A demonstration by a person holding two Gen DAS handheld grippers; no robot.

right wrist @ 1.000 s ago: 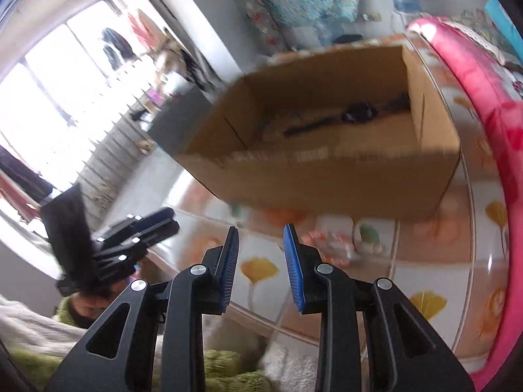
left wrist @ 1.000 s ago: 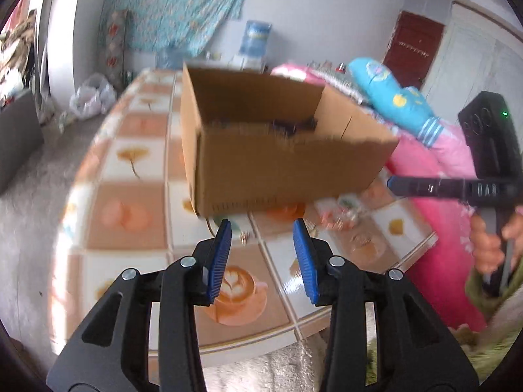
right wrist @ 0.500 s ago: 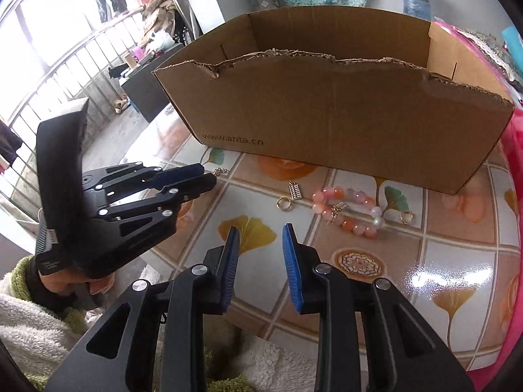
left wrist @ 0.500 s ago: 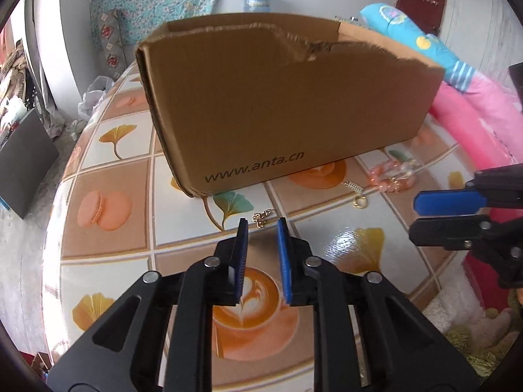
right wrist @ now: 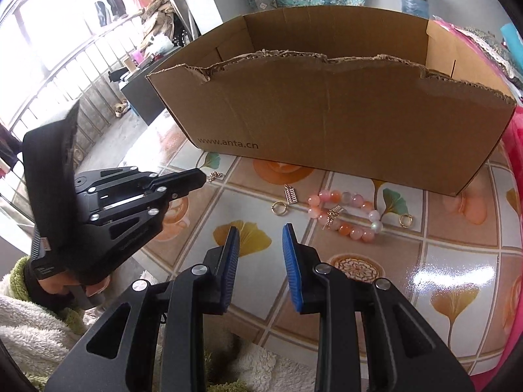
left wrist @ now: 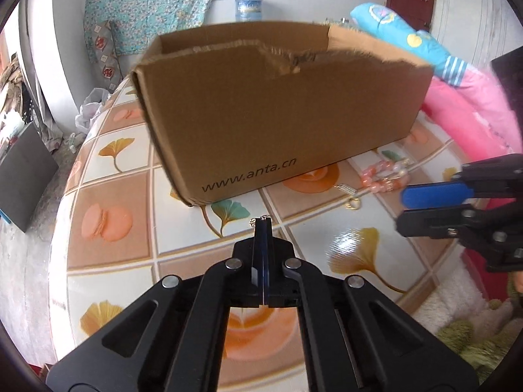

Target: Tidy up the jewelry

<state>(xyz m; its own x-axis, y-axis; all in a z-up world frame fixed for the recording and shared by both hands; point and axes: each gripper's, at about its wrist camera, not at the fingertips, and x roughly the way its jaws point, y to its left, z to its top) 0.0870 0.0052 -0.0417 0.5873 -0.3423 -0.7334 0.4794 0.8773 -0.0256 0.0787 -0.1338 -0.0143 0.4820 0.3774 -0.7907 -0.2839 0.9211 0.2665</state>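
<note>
Pick step: left claw [left wrist: 262, 225] is clenched at the small gold chain [right wrist: 215, 175] on the bench [left wrist: 108, 192], grip unconfirmed; right claw [right wrist: 260, 238] is held released; a lift into the cardboard box [left wrist: 278, 124] is called for next.

A glossy bench [right wrist: 457, 281] carries everything, its top printed in squares of ginkgo leaves, coffee cups and orange sweets, with glare on the near right part. A torn-rimmed cardboard box [right wrist: 343, 124] marked www.anta.cn stands on it toward the far side. In front of the box lies a bracelet [right wrist: 346, 212] of pink, orange and pale beads with a small gold charm resting on it. Just left of it lie a small gold abacus-shaped pendant [right wrist: 291, 193] and a gold ring [right wrist: 279, 208]; another gold ring [right wrist: 405, 220] lies just right of the bracelet. A short gold chain [right wrist: 215, 175] lies near the box's left front corner, well apart from the bracelet
</note>
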